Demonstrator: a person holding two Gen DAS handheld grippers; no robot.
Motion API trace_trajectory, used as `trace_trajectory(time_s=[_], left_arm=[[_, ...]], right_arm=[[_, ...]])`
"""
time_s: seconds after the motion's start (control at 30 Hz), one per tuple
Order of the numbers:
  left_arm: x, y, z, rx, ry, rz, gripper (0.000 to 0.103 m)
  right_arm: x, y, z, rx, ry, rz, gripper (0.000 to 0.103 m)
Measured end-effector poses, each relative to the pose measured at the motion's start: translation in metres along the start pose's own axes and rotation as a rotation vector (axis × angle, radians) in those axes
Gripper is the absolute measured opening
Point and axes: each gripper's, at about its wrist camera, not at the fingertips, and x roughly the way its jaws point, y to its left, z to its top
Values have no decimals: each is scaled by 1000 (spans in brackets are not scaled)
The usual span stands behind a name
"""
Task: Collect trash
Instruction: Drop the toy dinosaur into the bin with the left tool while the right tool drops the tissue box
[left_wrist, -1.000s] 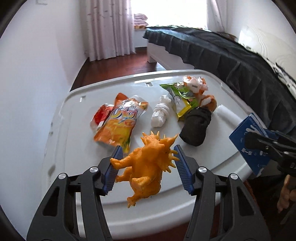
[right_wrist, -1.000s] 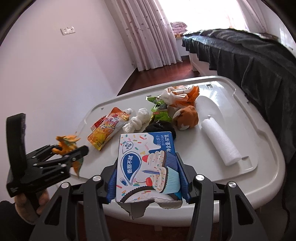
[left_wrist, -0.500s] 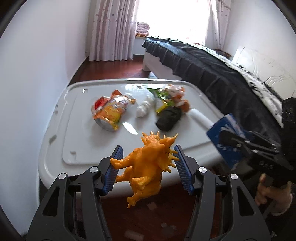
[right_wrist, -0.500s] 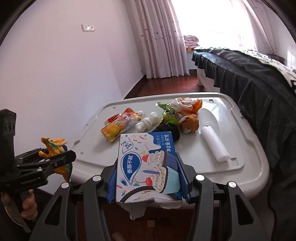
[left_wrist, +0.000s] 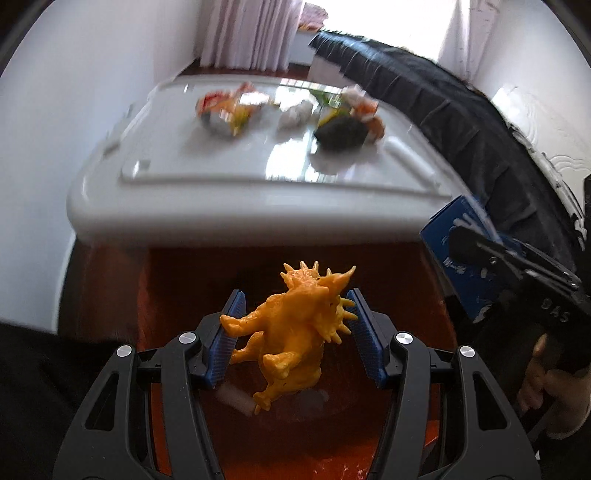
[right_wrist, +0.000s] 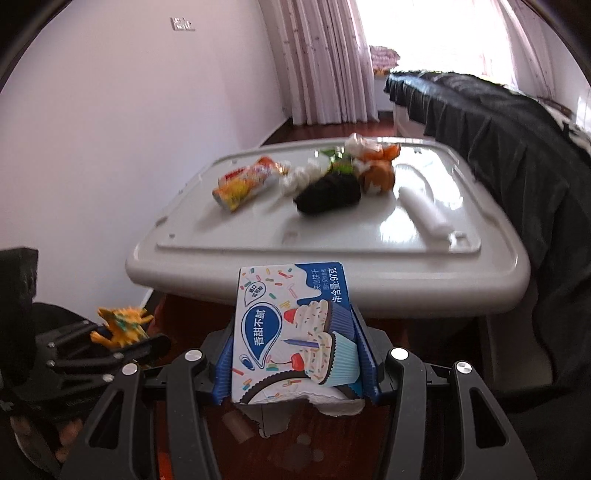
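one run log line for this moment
left claw: holds dinosaur | right claw: holds box | both off table edge, over floor | wrappers on table

Ahead of the left hand-held gripper (left_wrist: 295, 328), the wrappers (left_wrist: 229, 110) on the bench (left_wrist: 229, 199) are motion-blurred. Below the right hand-held gripper (right_wrist: 297, 354), the snack box (right_wrist: 295, 332) hides its torn lower end's contents; small floor scraps (right_wrist: 236, 424) are unidentifiable.

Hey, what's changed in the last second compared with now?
Both tongs pulled back off the white lid toward the person and now hang over the red floor. The left tongs still grip the orange dinosaur, the right tongs the torn cookie box. The wrappers and other items on the lid look unmoved.
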Motion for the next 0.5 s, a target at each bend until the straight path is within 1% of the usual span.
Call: trace_trajectory(time_s=[0.1,0.2,0.3,0.5], left_arm=[[13,3,-8,-6,42,23,56],[25,6,-13,-14,76,26,56],[34,10,-17,-24,101,52,56],[50,21,-22,-60,153,119,56]], right_arm=[[7,3,-11,14,35,-1,53],[15,9,-20,-1,71,-7,53],[26,16,-28,-32,115,-28,53],[43,17,-40,-39,188,-47,53]])
